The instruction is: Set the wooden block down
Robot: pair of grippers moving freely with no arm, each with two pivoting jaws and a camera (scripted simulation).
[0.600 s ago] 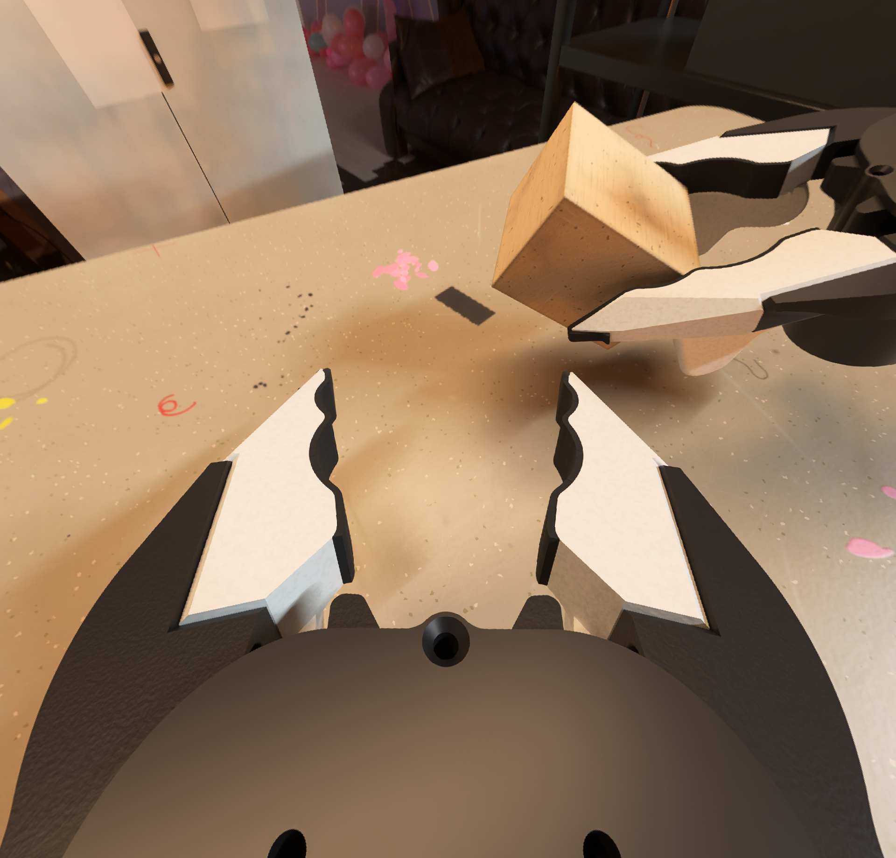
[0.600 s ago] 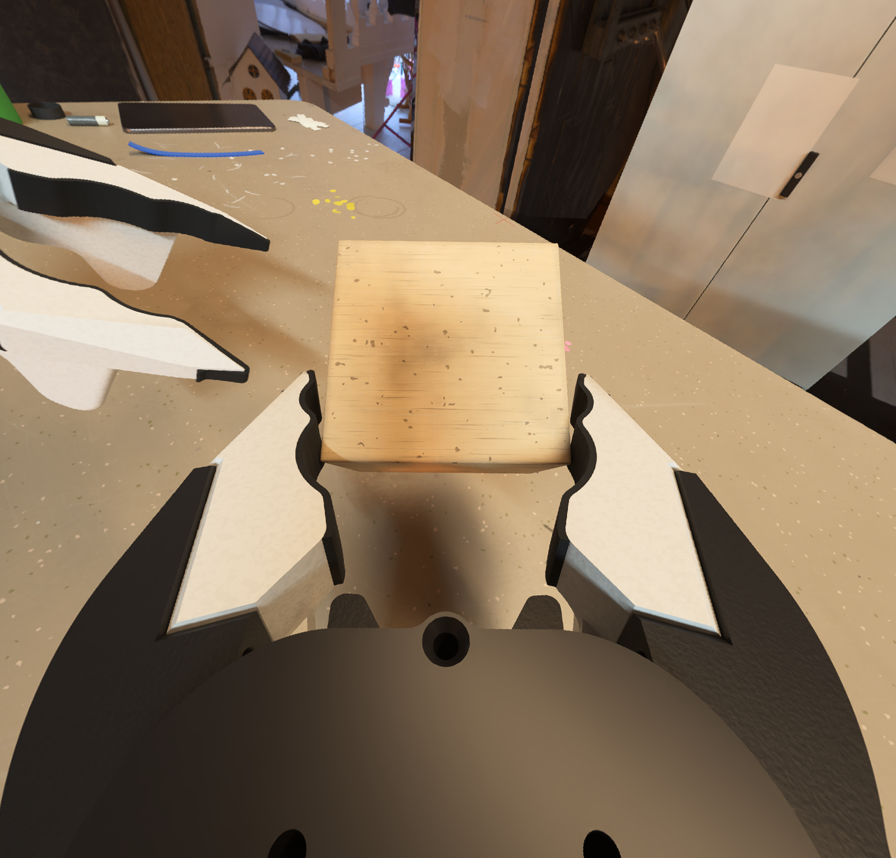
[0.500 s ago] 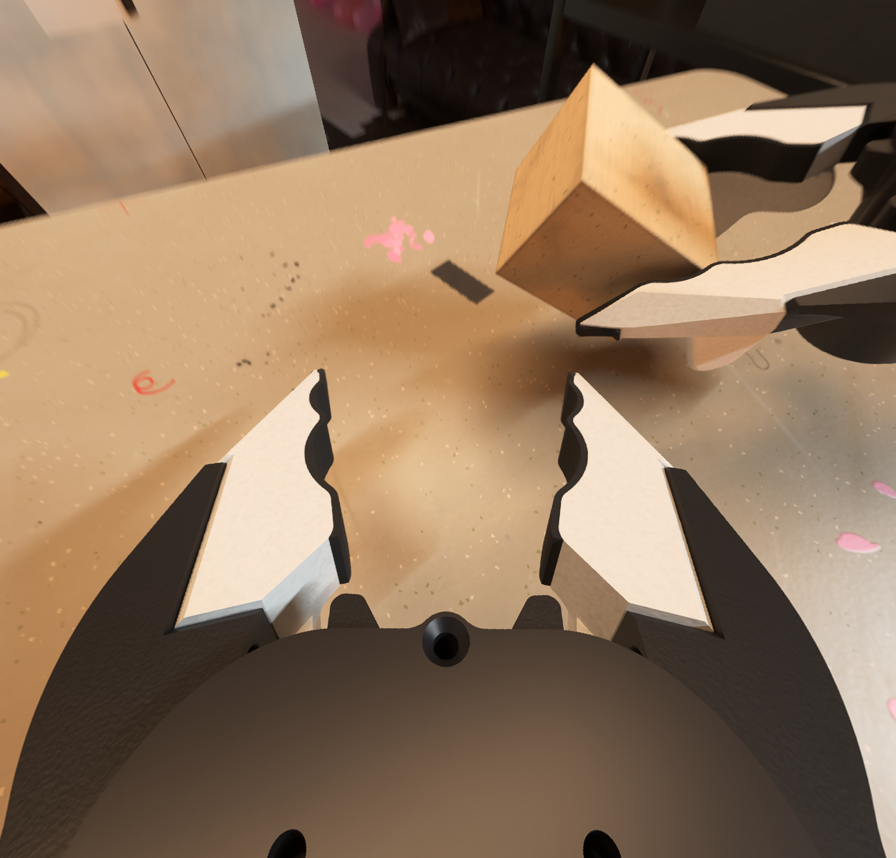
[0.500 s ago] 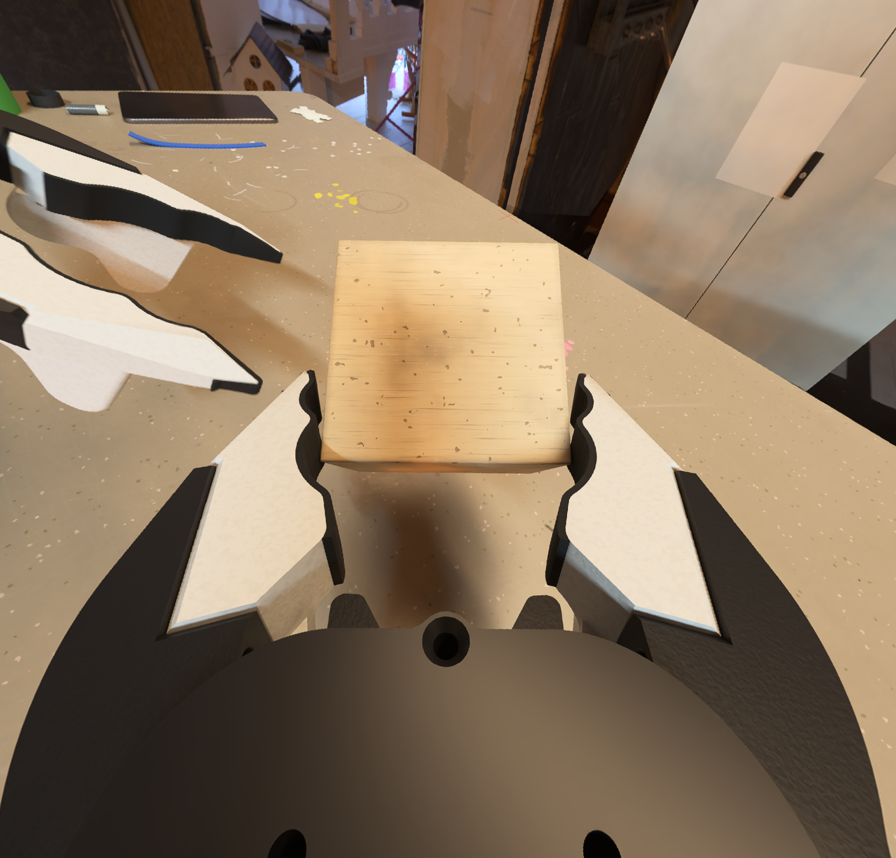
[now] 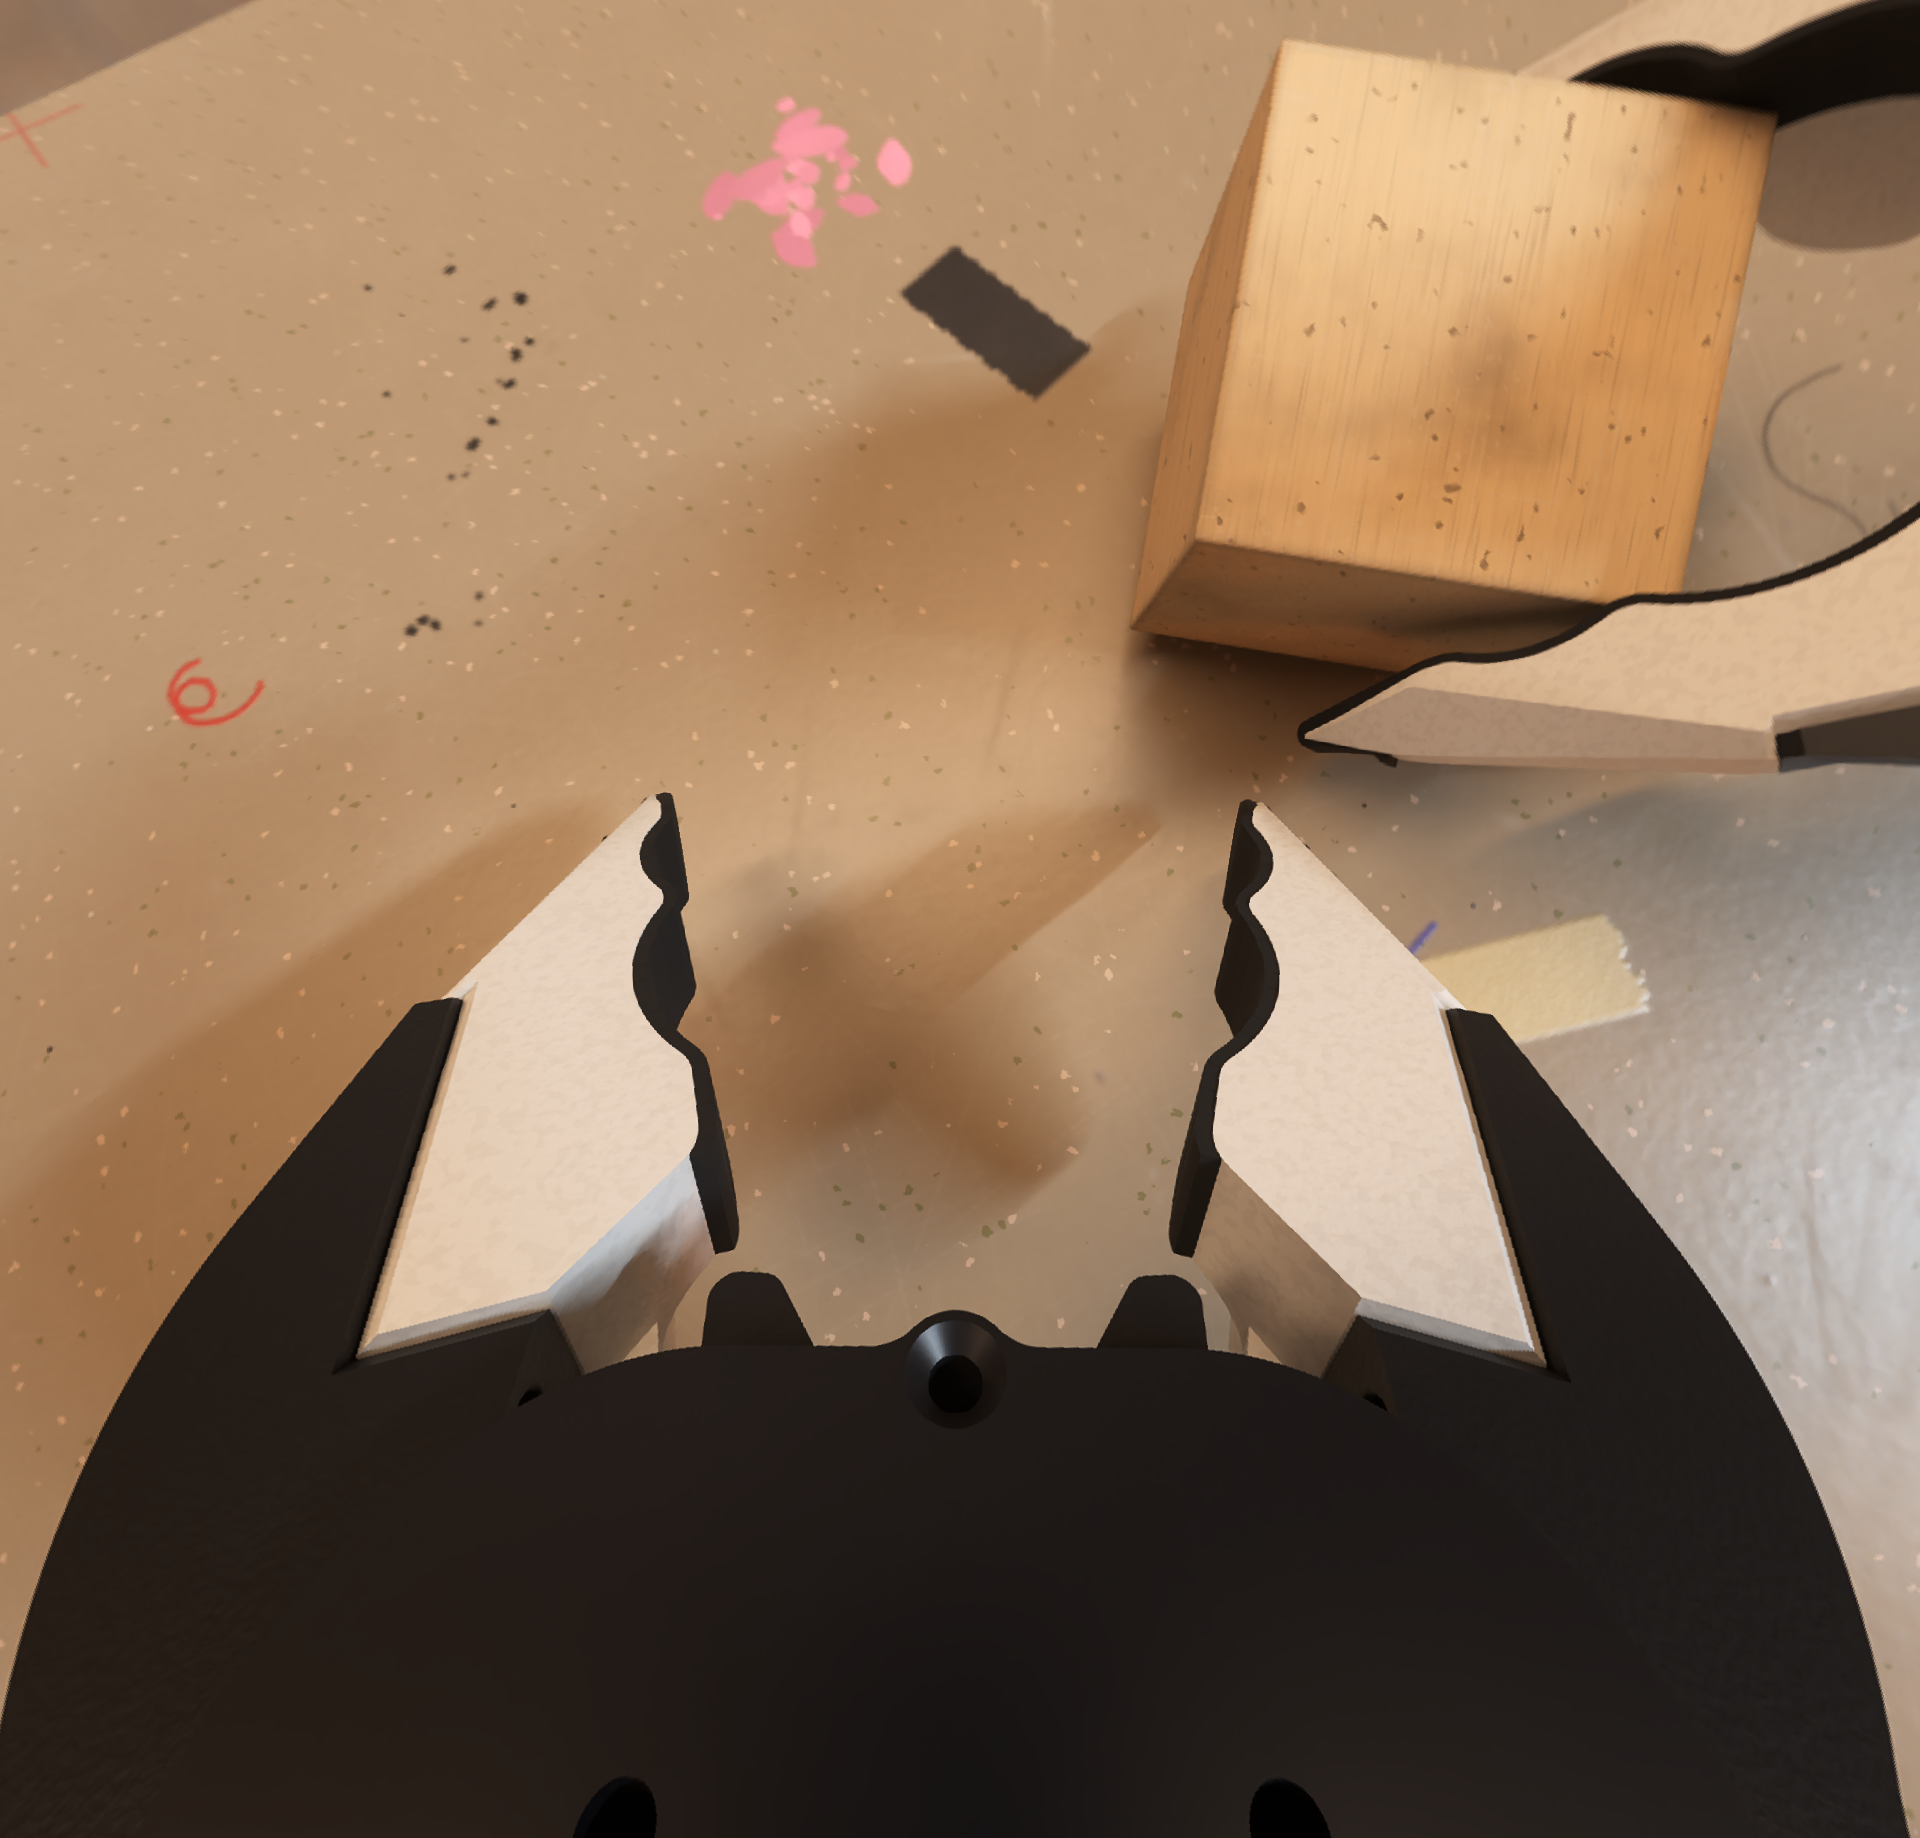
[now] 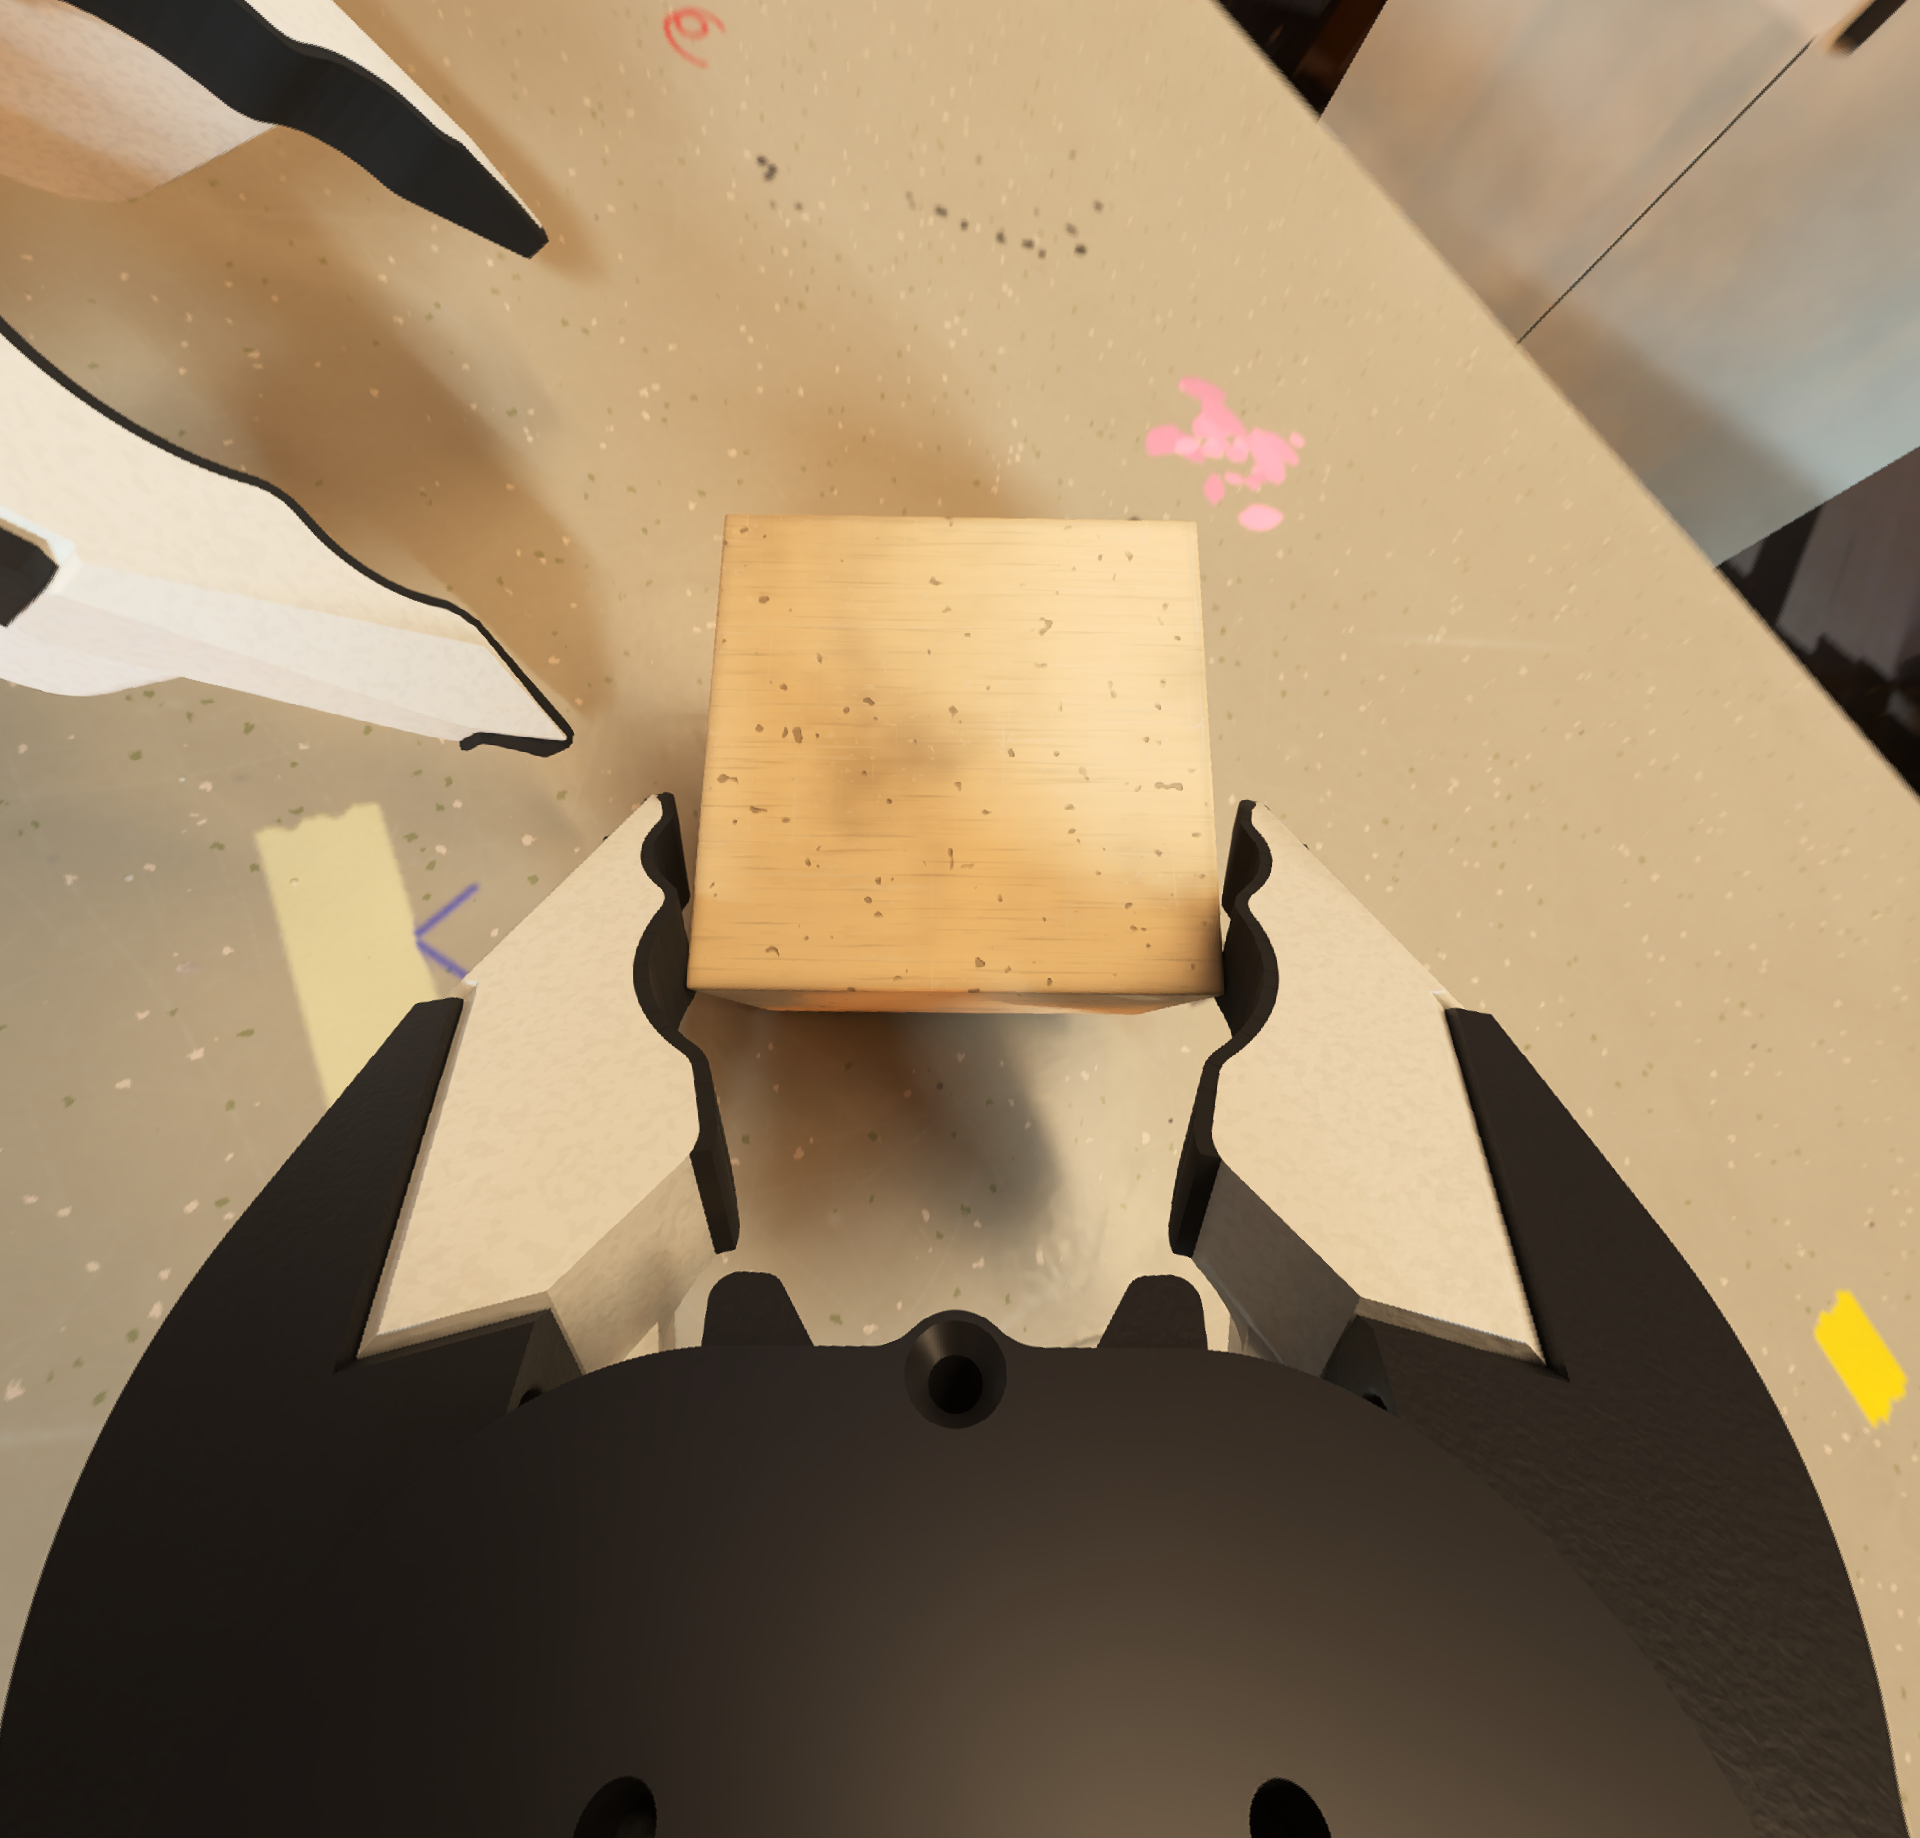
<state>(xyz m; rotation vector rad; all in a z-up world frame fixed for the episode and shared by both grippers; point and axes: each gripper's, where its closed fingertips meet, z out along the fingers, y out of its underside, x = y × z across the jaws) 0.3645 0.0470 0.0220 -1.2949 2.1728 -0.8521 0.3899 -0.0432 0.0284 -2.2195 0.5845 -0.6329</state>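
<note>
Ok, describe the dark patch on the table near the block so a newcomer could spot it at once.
Start from the speckled tan table and find the wooden block held in the right tool. Just left of the block in the left wrist view lies a small dark rectangle, flat on the surface. Unlike the pink splatter beside it, it is straight-edged and near black.

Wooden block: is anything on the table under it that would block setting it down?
Nothing visible does. The wooden block sits between the right gripper fingers over bare table. The pink splatter and black patch are flat marks beside it. The open left gripper is off to one side.
</note>
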